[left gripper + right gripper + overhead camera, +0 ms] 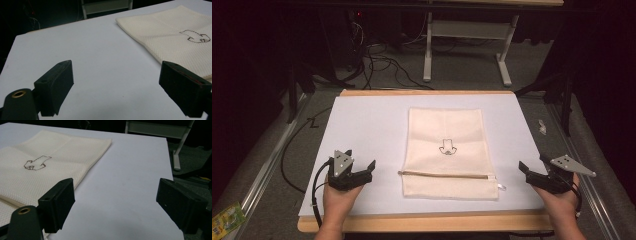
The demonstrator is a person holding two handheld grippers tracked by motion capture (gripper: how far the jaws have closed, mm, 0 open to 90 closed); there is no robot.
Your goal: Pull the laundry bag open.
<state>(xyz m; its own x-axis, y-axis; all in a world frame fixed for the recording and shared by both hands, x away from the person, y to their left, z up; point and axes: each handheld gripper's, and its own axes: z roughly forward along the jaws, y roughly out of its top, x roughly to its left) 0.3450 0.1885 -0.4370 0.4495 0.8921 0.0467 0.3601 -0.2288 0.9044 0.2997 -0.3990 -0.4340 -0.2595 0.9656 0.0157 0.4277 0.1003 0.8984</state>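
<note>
A cream cloth pouch (447, 150) lies flat in the middle of the white table top (362, 125). It has a small dark drawing (447, 148) at its centre and a zipper (444, 174) running across near its front edge, with a white pull at the right end. My left gripper (360, 163) rests open at the front left, a hand's width left of the pouch (175, 30). My right gripper (532, 164) stands open at the front right, just past the pouch's (37, 162) right edge. Both pairs of jaws (116, 82) (115, 197) hold nothing.
The white sheet sits on a wooden board whose edge (422, 222) shows at the front. Beyond the table's far edge stand a white metal frame (467, 45) and loose cables (377, 60) on the floor. A green packet (224, 220) lies on the floor at the lower left.
</note>
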